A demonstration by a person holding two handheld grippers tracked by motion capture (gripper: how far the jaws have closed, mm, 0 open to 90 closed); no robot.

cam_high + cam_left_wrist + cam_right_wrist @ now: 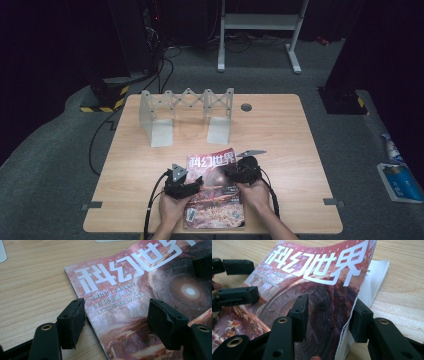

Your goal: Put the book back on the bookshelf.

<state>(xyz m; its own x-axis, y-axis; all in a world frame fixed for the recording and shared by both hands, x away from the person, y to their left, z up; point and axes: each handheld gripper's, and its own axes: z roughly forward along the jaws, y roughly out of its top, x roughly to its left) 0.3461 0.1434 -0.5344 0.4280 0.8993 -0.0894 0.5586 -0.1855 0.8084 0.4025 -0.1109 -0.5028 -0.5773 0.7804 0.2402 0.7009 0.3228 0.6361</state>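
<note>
A magazine (pixel 215 197) with a red cover and white Chinese title lies at the table's near edge between a person's two hands. My left gripper (pixel 196 183) is at its left side; in the left gripper view the open jaws (pixel 116 317) straddle the magazine's (pixel 140 290) left edge, one pad over bare wood, the other over the cover. My right gripper (pixel 228 173) is at the right side. In the right gripper view its jaws (pixel 329 317) stand apart around the cover's (pixel 317 277) raised, bowed right edge, white pages showing beneath. The left gripper (pixel 254 280) shows at that view's far left.
A grey scissor-type folding rack (pixel 186 107) stands at the back of the wooden table (pixel 280 135), with a round cable hole (pixel 246 107) to its right. A white frame (pixel 260 30) stands on the floor beyond, and blue-white items (pixel 397 180) lie at the right.
</note>
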